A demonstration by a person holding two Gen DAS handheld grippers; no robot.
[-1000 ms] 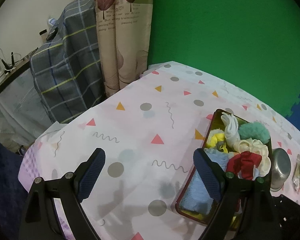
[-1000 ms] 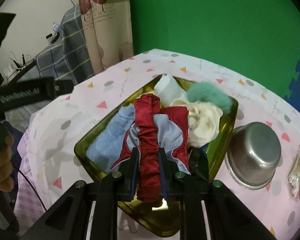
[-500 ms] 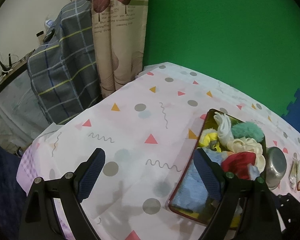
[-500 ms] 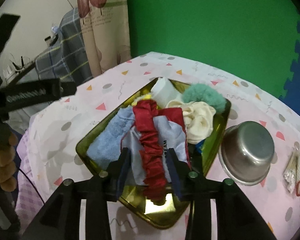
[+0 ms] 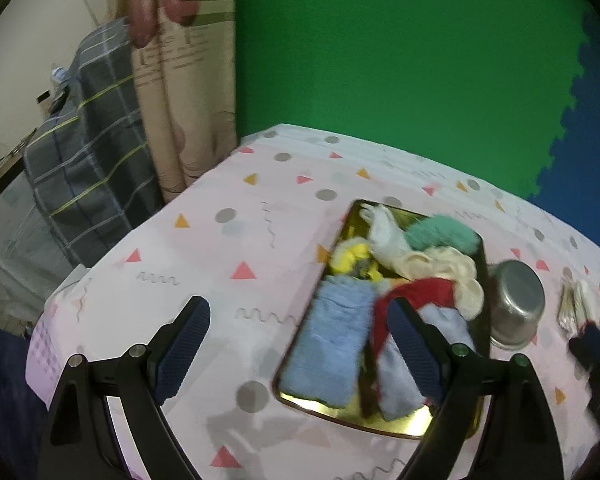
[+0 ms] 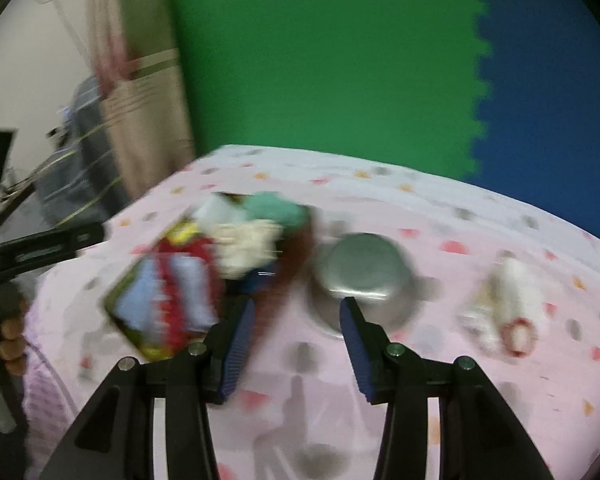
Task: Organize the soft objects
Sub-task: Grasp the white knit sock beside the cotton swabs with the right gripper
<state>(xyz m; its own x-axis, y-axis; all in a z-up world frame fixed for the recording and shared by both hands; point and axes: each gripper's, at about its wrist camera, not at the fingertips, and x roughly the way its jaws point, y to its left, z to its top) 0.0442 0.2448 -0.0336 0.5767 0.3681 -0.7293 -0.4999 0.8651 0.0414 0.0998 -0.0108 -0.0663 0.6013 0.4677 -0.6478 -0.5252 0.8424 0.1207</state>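
Both tongs angle down toward the counter (image 5: pixel 228 264). The right tongs (image 6: pixel 298 320) have just been opening and now stand apart with nothing between the pads, over bare cloth beside the metal bowl (image 6: pixel 360 276). The left tongs (image 5: pixel 296 332) gape wide and empty beside the tray (image 5: pixel 340 412), where the red scrunchie (image 5: pixel 424 294) lies among the other soft things.

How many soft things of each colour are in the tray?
Blue: 1, towel
Red: 1, scrunchie
Grey-blue: 1, cloth
Cream: 1, scrunchie
Teal: 1, fluffy puff
White: 1, glove
Yellow: 1, cloth
Total: 7 in the tray
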